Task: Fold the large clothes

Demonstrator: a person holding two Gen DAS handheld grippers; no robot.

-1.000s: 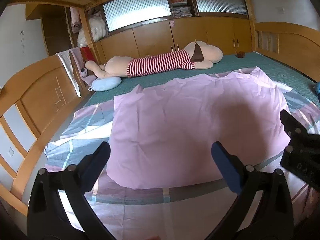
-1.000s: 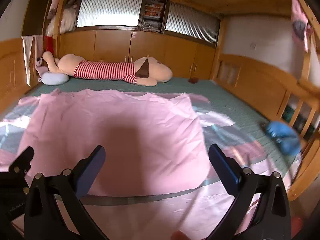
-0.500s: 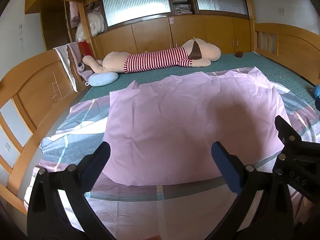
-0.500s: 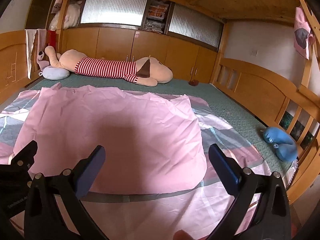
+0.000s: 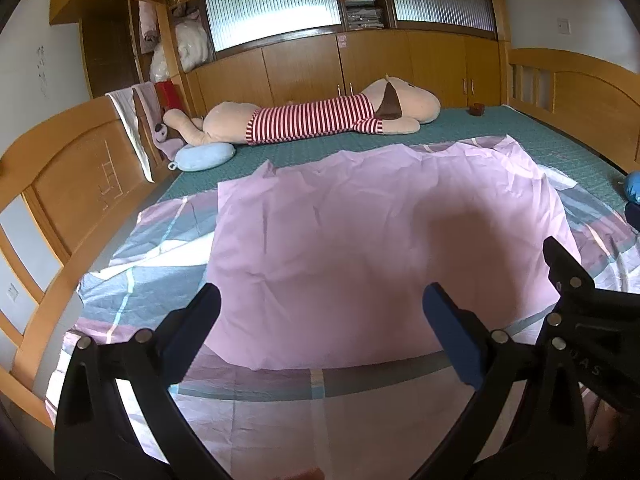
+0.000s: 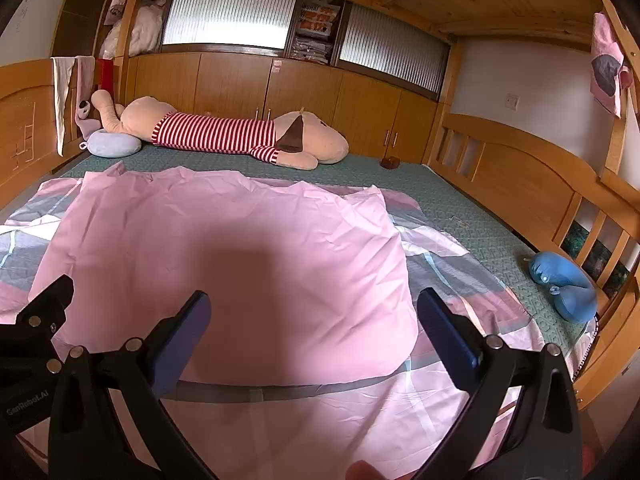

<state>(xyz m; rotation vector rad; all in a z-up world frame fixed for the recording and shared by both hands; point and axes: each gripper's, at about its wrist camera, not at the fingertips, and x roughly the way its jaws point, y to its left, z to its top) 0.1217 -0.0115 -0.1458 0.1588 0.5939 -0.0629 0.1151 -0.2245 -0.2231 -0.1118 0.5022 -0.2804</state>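
A large pink cloth lies spread flat on the bed, on top of a plaid sheet; it also shows in the right wrist view. My left gripper is open and empty, held above the cloth's near edge. My right gripper is open and empty too, above the near edge toward the cloth's right side. The right gripper shows at the right of the left wrist view, and the left gripper shows at the left of the right wrist view.
A big striped plush toy lies across the far end of the bed by wooden cabinets. A pale blue pillow is at far left. A blue plush sits by the right bed rail. A wooden headboard bounds the left.
Both grippers have drawn back and tilted slightly, so more of the bed shows. The cloth has not moved. Both stay open.
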